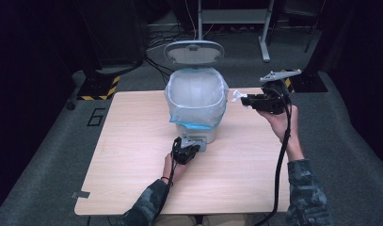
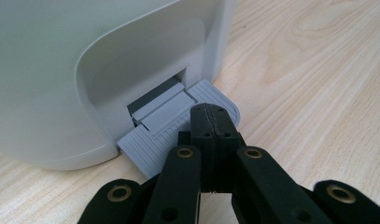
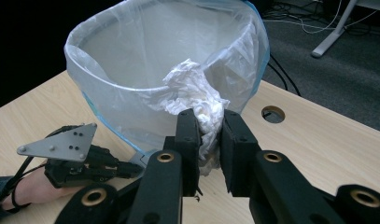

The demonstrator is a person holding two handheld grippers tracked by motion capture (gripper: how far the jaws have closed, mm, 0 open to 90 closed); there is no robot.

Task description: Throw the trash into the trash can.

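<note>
Right fingers (image 3: 208, 128): clenched on a crumpled white tissue (image 3: 197, 93), held up in the air just beside the bin's right rim, near the far right part of the surface (image 1: 132, 150).
Left fingers (image 2: 214, 123): pressed together with nothing between them, tips resting on the grey foot pedal (image 2: 159, 140) at the bin's base.
Bin (image 1: 196, 101): white, lined with a clear bag (image 3: 131, 70), standing at the middle of the far edge of the surface; its lid (image 1: 194, 51) stands raised behind it.
My hands: left low at the pedal, right lifted off the surface.
</note>
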